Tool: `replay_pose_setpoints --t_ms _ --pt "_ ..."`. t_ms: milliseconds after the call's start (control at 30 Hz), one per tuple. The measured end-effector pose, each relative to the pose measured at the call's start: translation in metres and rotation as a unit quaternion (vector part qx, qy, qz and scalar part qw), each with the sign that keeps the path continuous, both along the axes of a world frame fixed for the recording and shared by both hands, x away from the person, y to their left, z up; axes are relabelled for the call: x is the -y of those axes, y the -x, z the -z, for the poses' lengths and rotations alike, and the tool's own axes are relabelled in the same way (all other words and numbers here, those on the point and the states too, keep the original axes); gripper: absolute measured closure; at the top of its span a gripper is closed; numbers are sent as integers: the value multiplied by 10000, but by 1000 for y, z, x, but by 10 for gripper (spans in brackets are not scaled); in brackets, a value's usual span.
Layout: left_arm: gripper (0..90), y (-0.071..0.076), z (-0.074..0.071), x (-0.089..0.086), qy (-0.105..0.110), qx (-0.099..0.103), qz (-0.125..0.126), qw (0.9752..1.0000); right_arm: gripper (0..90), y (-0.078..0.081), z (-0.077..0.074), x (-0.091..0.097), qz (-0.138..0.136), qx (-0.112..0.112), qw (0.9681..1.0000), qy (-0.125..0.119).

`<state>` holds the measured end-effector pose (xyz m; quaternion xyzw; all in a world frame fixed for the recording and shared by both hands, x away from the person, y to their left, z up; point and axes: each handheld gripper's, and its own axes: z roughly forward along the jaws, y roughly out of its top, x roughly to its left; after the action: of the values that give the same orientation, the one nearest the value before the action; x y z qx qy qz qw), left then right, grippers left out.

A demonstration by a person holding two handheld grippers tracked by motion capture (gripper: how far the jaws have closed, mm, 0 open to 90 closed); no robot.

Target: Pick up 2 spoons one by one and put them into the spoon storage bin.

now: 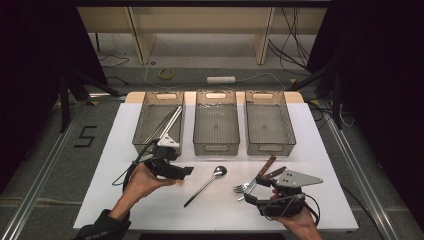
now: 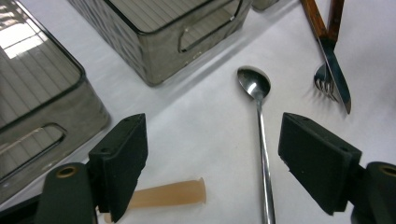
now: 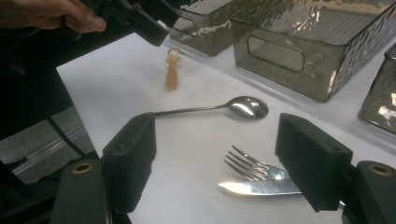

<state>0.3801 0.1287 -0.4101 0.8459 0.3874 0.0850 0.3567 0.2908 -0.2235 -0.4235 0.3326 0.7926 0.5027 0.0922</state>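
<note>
From the high view, a white table (image 1: 150, 200) held three smoked-plastic bins in a row at its far side: the left bin (image 1: 159, 122) with long metal utensils lying inside, the middle bin (image 1: 216, 122) and the right bin (image 1: 269, 122) looking bare. In front of them lay a spoon (image 1: 207, 184), and to its right a fork (image 1: 243, 188) and a wooden-handled knife (image 1: 262, 175) lying crossed. The left gripper (image 1: 186, 171) hovered just left of the spoon, and the right gripper (image 1: 257, 192) sat beside the fork and knife. In the left gripper view, the jaws stood spread wide and held nothing; the spoon (image 2: 258, 121) lay between them nearer the right jaw, and a small tan plastic piece (image 2: 173, 193) lay by the left jaw. In the right gripper view, the jaws were likewise spread and held nothing, with the fork (image 3: 250, 169) and the knife blade (image 3: 259, 187) between them. The work appeared to be sorting cutlery into bins, at the reaching stage. Next, each gripper would probably need to lower over a handle and close.
</note>
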Motion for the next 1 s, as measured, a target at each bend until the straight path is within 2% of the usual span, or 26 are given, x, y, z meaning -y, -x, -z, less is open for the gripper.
replay_pose_setpoints --t_ms 167,333,567,800,1000 --pt "234 3 5 6 -46 -105 84 9999 300 -1 0 2 5 -17 10000 5" --pt "248 9 10 15 -151 -268 298 9991 301 0 1 1 17 -19 10000 16" --pt "309 17 23 33 -483 -431 594 9961 301 1 0 1 40 9 10000 54" --pt "418 16 34 43 -629 -623 620 9941 301 2 0 -1 36 34 9999 95" --pt "480 12 43 52 -611 -771 689 9928 300 2 1 -2 29 9 9999 108"
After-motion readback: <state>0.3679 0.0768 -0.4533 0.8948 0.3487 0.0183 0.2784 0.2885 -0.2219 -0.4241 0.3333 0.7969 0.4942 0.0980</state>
